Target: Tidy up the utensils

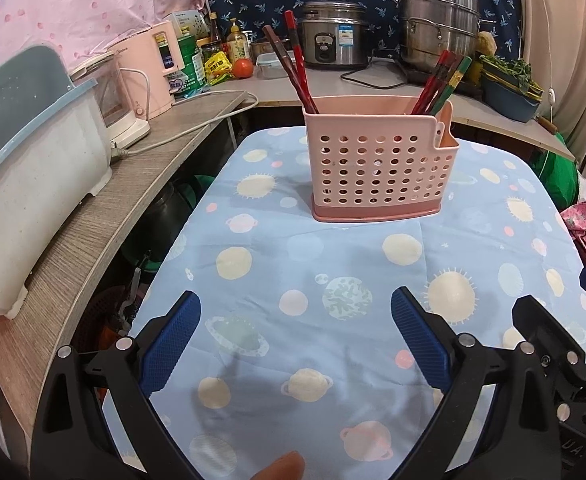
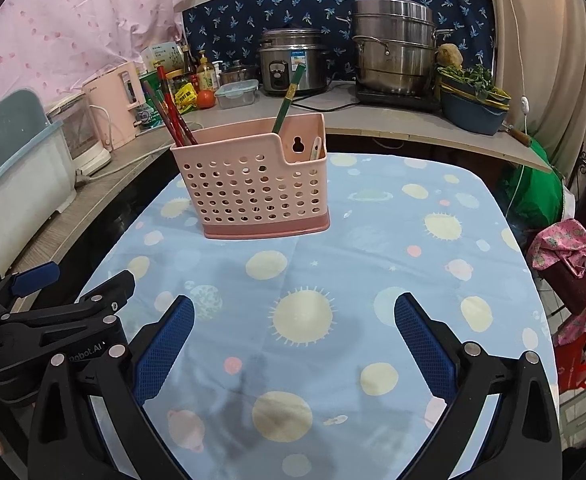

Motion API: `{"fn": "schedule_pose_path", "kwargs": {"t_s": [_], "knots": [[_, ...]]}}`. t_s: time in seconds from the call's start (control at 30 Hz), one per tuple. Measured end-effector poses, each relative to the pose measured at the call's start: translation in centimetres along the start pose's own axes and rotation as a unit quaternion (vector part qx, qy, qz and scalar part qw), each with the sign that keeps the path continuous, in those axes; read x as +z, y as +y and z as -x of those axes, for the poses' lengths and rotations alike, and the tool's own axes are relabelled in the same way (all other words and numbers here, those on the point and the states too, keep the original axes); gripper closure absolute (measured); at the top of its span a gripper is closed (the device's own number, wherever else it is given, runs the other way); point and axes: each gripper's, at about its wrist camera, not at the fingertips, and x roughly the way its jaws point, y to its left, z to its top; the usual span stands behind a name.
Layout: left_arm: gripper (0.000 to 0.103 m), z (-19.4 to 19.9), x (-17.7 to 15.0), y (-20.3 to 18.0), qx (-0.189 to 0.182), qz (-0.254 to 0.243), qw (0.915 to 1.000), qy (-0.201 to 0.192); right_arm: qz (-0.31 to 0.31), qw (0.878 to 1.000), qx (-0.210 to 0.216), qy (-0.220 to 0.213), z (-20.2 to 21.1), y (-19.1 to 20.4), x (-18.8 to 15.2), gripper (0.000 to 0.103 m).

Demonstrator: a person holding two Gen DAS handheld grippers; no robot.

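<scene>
A pink perforated utensil holder (image 1: 377, 160) stands upright on the blue planet-print tablecloth (image 1: 333, 264); it also shows in the right wrist view (image 2: 253, 184). Red and brown chopsticks (image 1: 293, 60) lean in its left compartment. Red and green chopsticks (image 1: 441, 80) lean in its right compartment. A pale spoon handle (image 2: 316, 147) sits in the small side pocket. My left gripper (image 1: 295, 312) is open and empty, near the table's front edge. My right gripper (image 2: 293, 316) is open and empty beside it, to its right.
A wooden counter (image 1: 93, 208) runs along the left with a white-and-blue bin (image 1: 25, 168) and a pink kettle (image 1: 149, 72). A rice cooker (image 1: 333, 36), steel pots (image 1: 437, 24) and a blue basin of greens (image 1: 509, 84) stand behind.
</scene>
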Motion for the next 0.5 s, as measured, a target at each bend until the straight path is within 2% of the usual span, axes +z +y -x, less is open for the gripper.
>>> {"fn": "schedule_pose_path", "kwargs": {"t_s": [0.5], "knots": [[0.011,-0.7,0.3,0.0,0.005,-0.003,1.0000,0.001,-0.002,1.000,-0.007,0.010,-1.2,-0.5,0.1,0.006]]}}
